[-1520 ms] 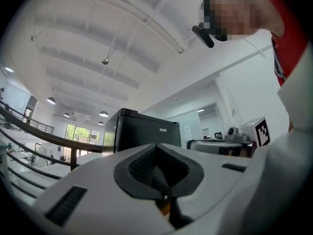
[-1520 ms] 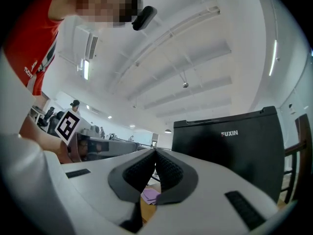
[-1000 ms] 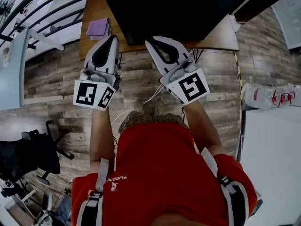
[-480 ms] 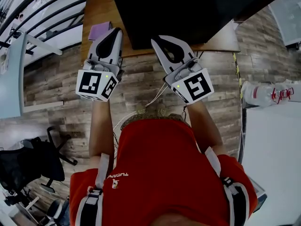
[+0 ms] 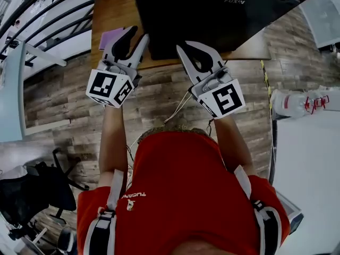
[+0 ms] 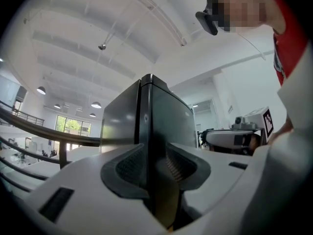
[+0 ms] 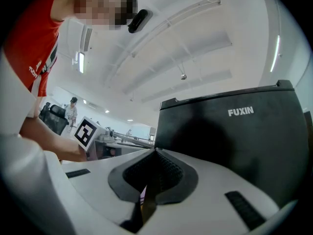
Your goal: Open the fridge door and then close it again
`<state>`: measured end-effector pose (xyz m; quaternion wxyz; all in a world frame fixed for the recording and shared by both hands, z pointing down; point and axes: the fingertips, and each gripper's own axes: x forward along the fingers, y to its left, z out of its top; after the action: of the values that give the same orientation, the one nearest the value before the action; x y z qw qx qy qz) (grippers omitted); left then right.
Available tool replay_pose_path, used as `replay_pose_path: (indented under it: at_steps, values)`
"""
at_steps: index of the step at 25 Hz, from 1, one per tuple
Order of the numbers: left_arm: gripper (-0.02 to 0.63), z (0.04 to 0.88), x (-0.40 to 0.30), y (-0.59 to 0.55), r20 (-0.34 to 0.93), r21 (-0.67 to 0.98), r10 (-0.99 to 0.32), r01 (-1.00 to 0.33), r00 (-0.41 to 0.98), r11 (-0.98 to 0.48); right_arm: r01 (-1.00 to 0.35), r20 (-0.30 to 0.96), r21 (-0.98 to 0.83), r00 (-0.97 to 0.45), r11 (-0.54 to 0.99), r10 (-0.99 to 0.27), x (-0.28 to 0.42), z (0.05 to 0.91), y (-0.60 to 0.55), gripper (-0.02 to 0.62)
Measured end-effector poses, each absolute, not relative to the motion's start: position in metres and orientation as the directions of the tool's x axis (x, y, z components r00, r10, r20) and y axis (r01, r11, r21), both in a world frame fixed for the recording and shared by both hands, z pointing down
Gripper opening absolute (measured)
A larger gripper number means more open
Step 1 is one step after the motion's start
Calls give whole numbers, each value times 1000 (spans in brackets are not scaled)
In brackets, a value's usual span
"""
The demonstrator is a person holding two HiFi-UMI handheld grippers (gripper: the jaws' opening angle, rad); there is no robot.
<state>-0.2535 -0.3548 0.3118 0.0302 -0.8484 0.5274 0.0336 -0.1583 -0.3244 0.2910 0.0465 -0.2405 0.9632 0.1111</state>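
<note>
Though dark all over, fridge [image 5: 212, 15] reads FUXIN.

The black fridge [image 5: 212, 15] blocks the way straight ahead, leaving bare counter [image 5: 114, 9] only at its left, where a purple cloth [image 5: 108, 37] lies, and a narrow strip at its right.
</note>
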Motion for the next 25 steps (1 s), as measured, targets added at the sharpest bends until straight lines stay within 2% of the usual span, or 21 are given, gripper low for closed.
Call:
replay_pose_path:
  at_steps: [7,18,25]
  values:
    - [172,324,-256,-379,-60,-6,-858,-860,510,-510,-509,-137,184,-860,841,-491,-162,295,-339,25]
    - [181,324,-248,-392,-77,-1,-795,-798,601,-603,-547,-111,183,-837,817,-535,-159,303,-351,25]
    - [184,323,-253,-393,-93,4,-798,-802,595,-598,-551,-113,179,-834,815,-540,-163,302,-355,25]
